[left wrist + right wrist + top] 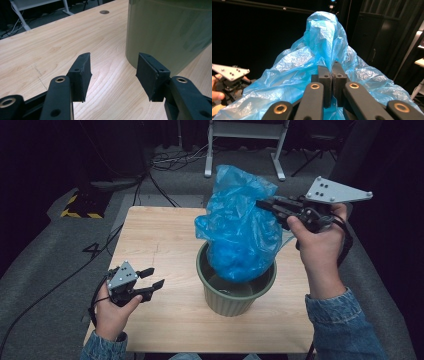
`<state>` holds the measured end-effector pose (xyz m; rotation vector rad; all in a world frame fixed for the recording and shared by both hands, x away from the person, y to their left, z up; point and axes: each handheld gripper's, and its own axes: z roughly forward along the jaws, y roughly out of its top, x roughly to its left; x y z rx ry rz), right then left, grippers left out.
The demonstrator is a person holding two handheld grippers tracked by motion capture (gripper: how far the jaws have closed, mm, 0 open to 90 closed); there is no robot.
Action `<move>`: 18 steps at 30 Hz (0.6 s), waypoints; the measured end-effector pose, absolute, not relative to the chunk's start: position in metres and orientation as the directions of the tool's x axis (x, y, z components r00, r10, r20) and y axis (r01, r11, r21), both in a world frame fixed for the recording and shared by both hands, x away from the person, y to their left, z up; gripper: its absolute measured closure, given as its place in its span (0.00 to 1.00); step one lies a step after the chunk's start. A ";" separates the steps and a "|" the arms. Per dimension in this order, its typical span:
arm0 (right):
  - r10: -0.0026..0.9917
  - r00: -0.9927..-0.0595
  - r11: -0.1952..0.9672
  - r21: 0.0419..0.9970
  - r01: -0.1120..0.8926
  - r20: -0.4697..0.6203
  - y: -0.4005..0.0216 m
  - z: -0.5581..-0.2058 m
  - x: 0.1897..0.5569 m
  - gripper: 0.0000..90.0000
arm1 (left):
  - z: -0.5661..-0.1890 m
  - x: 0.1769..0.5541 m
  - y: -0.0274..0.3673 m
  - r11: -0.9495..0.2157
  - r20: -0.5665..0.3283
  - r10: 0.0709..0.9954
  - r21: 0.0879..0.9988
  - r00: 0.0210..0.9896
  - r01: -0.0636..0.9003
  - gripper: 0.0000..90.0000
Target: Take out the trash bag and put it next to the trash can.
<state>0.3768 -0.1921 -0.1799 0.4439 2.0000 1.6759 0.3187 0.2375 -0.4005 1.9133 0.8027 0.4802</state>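
A crumpled blue plastic bag [241, 227] hangs above an olive-green bin [235, 300] on the wooden table [160, 240], its lower end still inside the rim. My right gripper [263, 205] is shut on the bag's upper right edge; in the right gripper view the bag [322, 47] bulges up around the closed jaws [332, 72]. My left gripper [152, 279] rests low over the table at the front left, jaws open with nothing between them. In the left gripper view it [113, 72] points at bare wood beside the bin's wall [170, 32].
The table has a small cable hole [104, 11] near its far side. Cables [150, 175] trail across the grey floor at the back left, and a white desk frame [245, 145] stands behind the table. A yellow-black striped edge [80, 212] lies on the floor at left.
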 end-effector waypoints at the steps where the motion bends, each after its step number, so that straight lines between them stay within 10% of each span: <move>1: 0.543 -0.825 0.193 0.979 -0.062 -0.159 -0.196 -0.176 0.376 0.99 | -0.401 0.319 0.238 -0.312 -0.012 0.709 0.891 0.705 0.329 0.50; 18: 0.641 -0.736 0.210 0.972 -0.104 -0.217 -0.262 -0.132 0.351 0.98 | -0.414 0.324 0.255 -0.311 -0.042 0.718 0.874 0.695 0.374 0.48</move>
